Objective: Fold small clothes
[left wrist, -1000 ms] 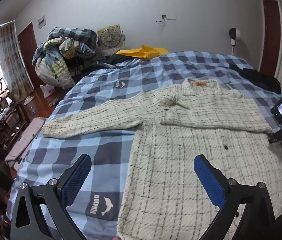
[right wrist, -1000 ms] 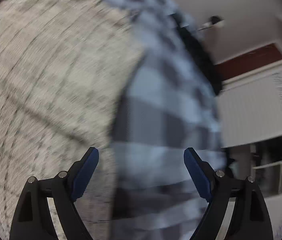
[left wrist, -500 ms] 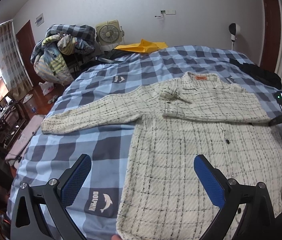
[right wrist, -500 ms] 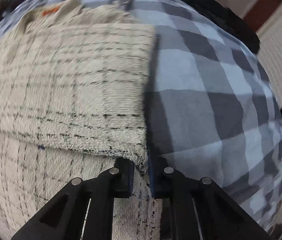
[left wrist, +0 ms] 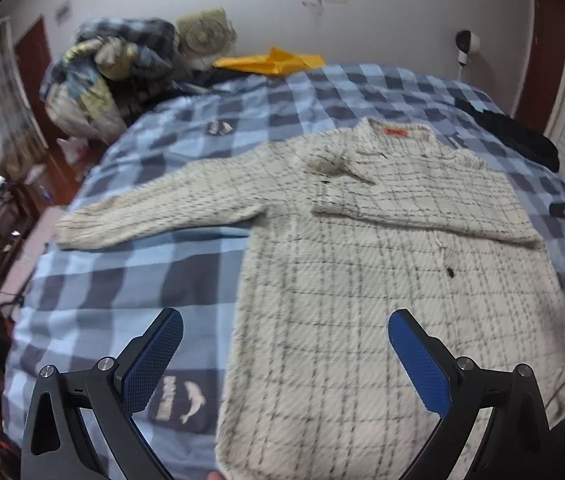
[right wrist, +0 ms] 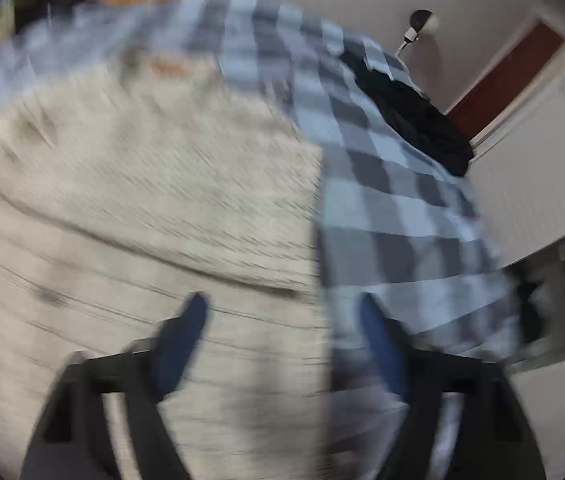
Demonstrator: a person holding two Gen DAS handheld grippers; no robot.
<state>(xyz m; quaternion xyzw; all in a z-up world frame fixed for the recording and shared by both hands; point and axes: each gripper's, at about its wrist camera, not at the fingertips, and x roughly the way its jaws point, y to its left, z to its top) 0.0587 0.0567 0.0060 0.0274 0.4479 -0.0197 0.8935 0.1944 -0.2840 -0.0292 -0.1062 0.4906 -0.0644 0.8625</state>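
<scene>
Right gripper (right wrist: 282, 344) released folded sleeve, now spread | left gripper (left wrist: 284, 360) spread above jacket (left wrist: 382, 280) hem

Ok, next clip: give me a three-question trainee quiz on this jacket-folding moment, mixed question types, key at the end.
1. True or false: the left gripper is shut on the cream plaid jacket.
2. Multiple choice: how do the jacket's sleeves lie? A) both stretched out sideways B) one folded across the chest, the other stretched out over the checked bedspread C) both folded across the chest
3. Fill in: the right gripper, though blurred, shows its jaws ____.

Key: 1 false, it is open and holds nothing; 2 B; 3 open.
</scene>
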